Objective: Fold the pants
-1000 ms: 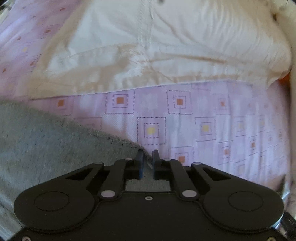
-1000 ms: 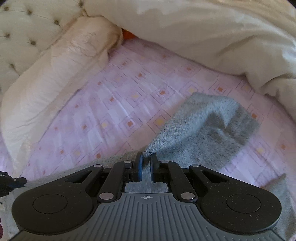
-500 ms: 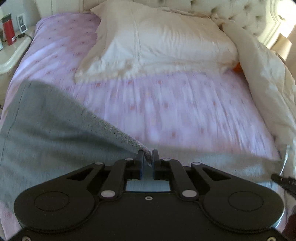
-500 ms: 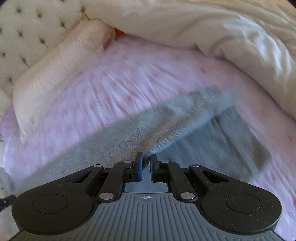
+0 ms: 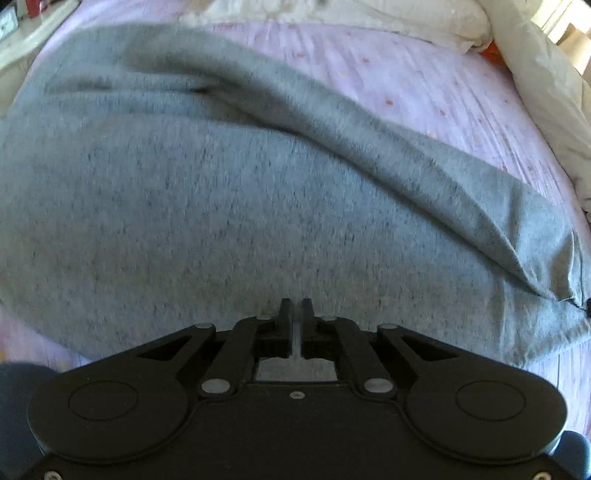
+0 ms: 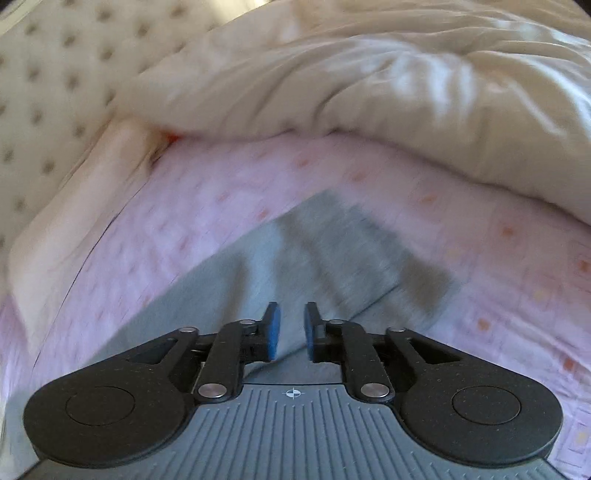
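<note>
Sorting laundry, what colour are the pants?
Heathered grey pants, clearest in the left wrist view.

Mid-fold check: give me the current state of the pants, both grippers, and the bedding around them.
pants: folded over, lying on the sheet
left gripper: shut, a sliver of grey cloth between the pads
right gripper: jaws have just been opening, nothing pinched
sheet: spread flat
duvet: bunched up
pillow: against the headboard

Pants (image 5: 221, 206) are spread on bedsheet (image 5: 424, 85), folded edge twd right; pillow (image 5: 369, 11) is set behind, duvet (image 6: 369, 92) heaped at right, headboard (image 6: 48, 74) beyond.
</note>
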The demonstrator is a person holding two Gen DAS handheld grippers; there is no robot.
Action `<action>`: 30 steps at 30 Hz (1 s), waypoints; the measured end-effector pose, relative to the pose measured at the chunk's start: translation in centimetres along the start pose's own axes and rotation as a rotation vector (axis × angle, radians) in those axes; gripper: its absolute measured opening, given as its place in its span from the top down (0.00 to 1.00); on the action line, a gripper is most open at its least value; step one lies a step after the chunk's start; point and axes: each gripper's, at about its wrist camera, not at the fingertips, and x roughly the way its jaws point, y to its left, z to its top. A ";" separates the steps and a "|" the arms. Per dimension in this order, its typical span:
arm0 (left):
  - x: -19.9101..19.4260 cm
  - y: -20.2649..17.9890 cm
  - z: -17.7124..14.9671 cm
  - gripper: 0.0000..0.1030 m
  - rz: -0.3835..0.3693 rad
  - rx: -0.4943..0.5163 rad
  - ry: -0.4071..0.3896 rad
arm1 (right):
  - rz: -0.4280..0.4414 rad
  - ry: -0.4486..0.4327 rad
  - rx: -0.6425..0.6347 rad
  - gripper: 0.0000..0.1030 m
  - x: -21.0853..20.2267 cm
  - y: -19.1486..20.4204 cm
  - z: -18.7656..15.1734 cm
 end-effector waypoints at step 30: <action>-1.5 -2.3 9.6 0.35 -0.043 0.000 -0.139 | -0.054 -0.147 0.201 0.96 2.6 0.1 -5.2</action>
